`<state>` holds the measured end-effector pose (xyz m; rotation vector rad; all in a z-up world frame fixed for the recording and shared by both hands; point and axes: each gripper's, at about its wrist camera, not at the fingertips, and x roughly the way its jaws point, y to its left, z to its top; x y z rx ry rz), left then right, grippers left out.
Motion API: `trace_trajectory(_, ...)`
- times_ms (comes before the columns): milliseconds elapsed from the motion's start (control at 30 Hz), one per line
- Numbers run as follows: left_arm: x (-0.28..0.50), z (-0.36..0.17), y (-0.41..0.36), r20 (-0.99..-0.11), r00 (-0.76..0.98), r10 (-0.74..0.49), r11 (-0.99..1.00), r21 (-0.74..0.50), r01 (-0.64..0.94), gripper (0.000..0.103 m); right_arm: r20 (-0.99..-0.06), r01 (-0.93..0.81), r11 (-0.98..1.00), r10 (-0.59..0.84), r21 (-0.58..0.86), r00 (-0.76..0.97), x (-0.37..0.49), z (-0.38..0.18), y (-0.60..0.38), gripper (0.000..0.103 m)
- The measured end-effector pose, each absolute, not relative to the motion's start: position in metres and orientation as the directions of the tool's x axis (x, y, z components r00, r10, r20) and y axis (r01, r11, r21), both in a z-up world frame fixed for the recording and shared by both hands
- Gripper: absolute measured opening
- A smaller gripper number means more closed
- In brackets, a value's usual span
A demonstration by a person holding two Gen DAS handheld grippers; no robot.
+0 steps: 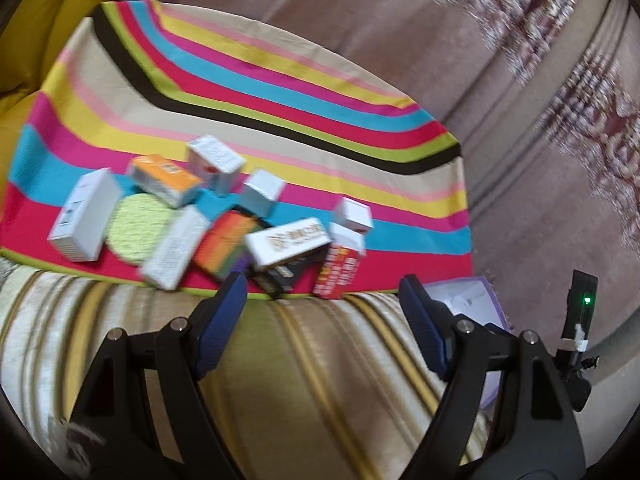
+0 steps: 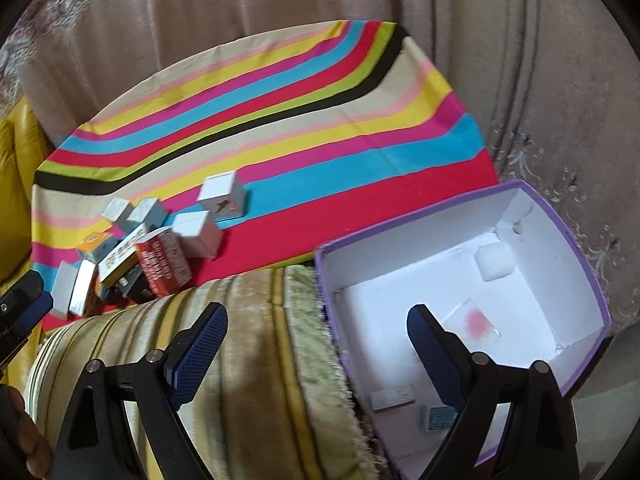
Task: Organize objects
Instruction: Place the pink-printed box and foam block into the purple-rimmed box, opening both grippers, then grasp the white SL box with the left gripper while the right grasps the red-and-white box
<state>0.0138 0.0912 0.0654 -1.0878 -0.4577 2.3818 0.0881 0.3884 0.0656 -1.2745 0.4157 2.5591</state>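
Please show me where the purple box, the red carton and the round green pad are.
purple box point(image 2: 592, 280): right wrist view, on its far right rim.
red carton point(image 1: 340, 270): left wrist view, on its lettered front.
round green pad point(image 1: 138, 222): left wrist view, on its uncovered centre.

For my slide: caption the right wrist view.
Open right gripper above a purple-edged box; small cartons on striped cloth.

Both black two-finger grippers with blue ribbed pads angle downward, jaws spread wide and holding nothing: the left gripper point(image 1: 322, 300), the right gripper point(image 2: 318, 330), a hand point(image 2: 24, 432) at its left.
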Motion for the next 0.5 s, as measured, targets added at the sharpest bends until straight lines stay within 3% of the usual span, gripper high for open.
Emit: trace_trajectory(500,0.002,0.046,0.014,-0.663,-0.619,0.421,-0.881,-0.461,-0.104,0.079,-0.817,-0.209,-0.960,-0.033,0.186,-0.576,0.057,0.058,0.349,0.093)
